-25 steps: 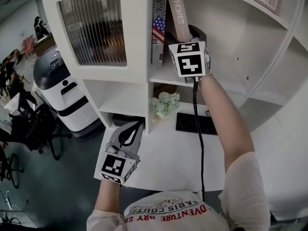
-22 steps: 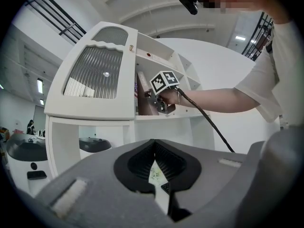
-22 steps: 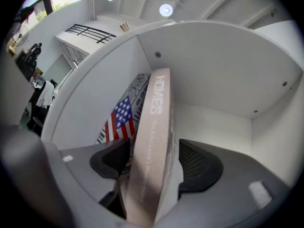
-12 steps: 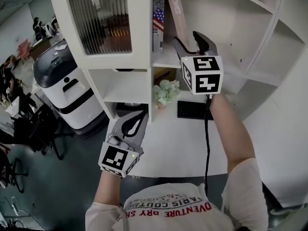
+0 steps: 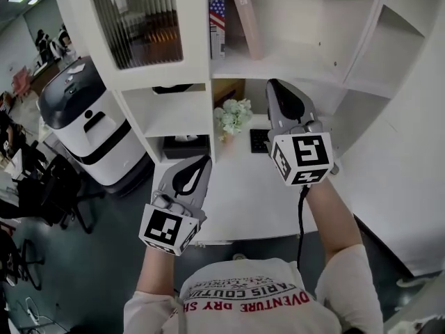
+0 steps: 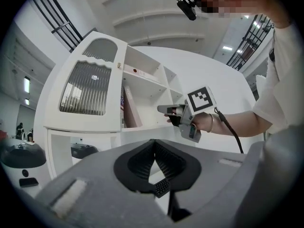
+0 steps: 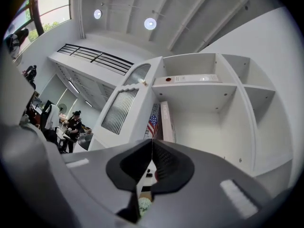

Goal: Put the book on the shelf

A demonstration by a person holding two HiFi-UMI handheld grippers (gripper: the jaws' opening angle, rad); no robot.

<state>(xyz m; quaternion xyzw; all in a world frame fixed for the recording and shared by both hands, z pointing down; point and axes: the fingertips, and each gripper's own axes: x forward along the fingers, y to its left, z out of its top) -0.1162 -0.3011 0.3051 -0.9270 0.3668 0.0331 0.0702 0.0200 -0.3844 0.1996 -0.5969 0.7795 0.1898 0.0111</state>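
Head view is showing the book point(image 5: 245, 19) standing on the shelf point(image 5: 292, 65) at upper centre of the frame, leaning toward a flag-spined book point(image 5: 217, 16) on its frame-left side. Its top is being cut off by the frame edge. The right gripper point(image 5: 277, 88) is hovering just below that shelf board, well apart from the book; its jaws have just been closing and are pressing together with nothing between them, as the right gripper view is confirming. The left gripper point(image 5: 203, 162) is hanging lower, at centre-left, likewise clenched and empty. A bunch of pale flowers point(image 5: 233, 115) is sitting on the white desk point(image 5: 236, 200) between the two grippers. A black keyboard point(image 5: 258, 140) is lying behind the right gripper, which is hiding most of it. A ribbed glass door point(image 5: 146, 19) is filling the upper left, with a white machine point(image 5: 83, 124) standing below it. A black cable point(image 5: 300, 221) is trailing from the right gripper. A dark item point(image 5: 184, 145) in the lower cubby is proving too dim to identify.
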